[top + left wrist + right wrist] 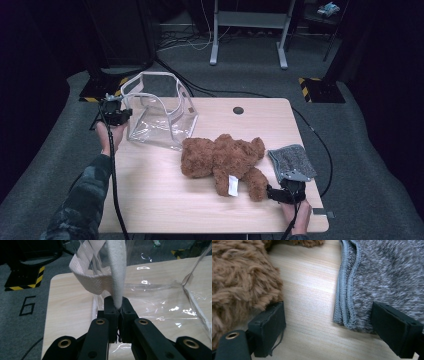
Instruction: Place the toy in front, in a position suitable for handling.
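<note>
The left claw (119, 305) is clamped shut on a white woven strap (117, 272), the pads pinching the band where it comes down between them. The strap is a flat fabric handle with a second loop (87, 277) of it hanging just beside the first. It belongs to a clear plastic bag (160, 112) with white trim, which stands open and upright at the far left of the desk (165, 190), held at its left edge by the left claw (116, 114).

The right claw (329, 327) is spread wide near the front right corner of the desk, with bare wood between its jaws. Its left jaw touches the brown fur of a teddy bear (239, 277); its right jaw rests on the edge of a folded grey cloth (384, 277). It grips nothing.

In the high view the teddy bear (222, 160) lies in the middle of the desk, between the bag and the grey cloth (292, 161).
</note>
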`<state>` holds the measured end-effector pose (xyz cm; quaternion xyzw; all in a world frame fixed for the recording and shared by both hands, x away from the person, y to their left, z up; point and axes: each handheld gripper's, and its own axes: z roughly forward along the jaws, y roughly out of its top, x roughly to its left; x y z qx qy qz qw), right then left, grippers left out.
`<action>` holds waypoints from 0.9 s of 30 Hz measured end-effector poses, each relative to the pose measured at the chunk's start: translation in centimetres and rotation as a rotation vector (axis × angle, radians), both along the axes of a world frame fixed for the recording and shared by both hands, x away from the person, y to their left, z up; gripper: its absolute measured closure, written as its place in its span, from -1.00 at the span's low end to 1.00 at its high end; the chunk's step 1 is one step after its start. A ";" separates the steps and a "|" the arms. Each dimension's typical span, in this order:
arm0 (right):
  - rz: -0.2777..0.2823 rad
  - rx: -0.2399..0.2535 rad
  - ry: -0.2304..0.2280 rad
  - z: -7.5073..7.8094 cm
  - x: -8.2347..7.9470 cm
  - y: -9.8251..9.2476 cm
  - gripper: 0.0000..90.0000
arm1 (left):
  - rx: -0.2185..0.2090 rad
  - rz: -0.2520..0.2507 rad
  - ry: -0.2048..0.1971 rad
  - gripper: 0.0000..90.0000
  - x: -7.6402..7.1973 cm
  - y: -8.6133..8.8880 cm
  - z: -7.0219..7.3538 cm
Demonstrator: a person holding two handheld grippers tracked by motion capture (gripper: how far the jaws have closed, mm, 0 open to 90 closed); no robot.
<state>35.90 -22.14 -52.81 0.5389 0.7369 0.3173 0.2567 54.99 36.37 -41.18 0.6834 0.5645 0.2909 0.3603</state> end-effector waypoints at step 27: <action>-0.002 0.002 0.002 0.0 0.0 0.0 -0.73 | 0.034 0.120 0.043 0.92 -2.2 4.4 0.3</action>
